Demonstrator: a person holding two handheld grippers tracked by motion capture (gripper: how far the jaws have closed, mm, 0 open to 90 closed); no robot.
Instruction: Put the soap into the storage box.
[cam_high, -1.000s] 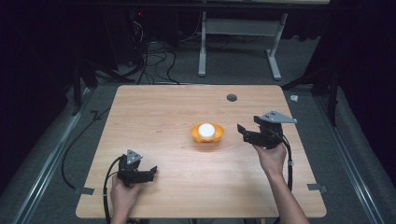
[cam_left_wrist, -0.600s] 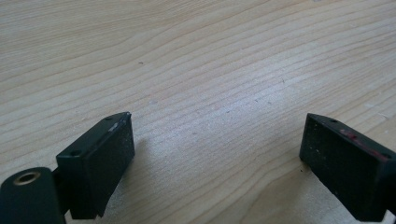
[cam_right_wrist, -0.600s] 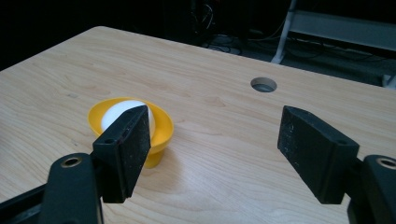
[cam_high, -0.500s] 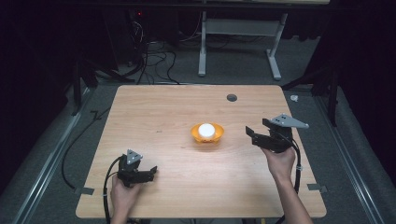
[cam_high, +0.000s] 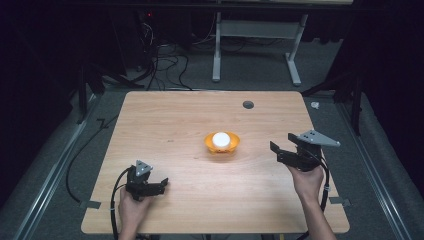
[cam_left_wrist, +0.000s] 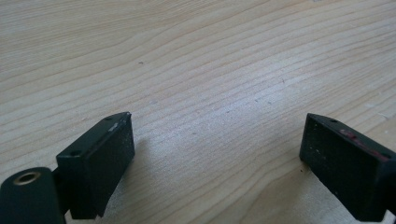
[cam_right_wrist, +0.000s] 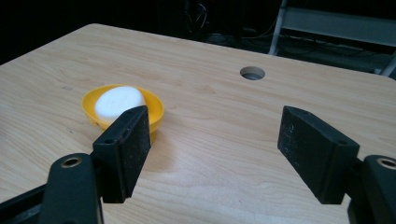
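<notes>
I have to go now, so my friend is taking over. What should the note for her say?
Left hand-held gripper: open, nothing between its jaws, low over the near left part of the table.
Right hand-held gripper: open and holding nothing, to the right of the yellow bowl, clear of it.
The white round thing sits in the bowl, near the middle of the table.
Done: it looks as if the white thing has been put in the bowl.
Left: nothing obvious; maybe just rest both grippers.

Light wooden table (cam_high: 170, 130), pale grain, rounded corners. One round cable hole (cam_high: 248, 104) near the far edge, right of centre. Orange bowl (cam_high: 222, 145) stands directly on the wood, right of centre, holding a white rounded object (cam_high: 221, 139).
</notes>
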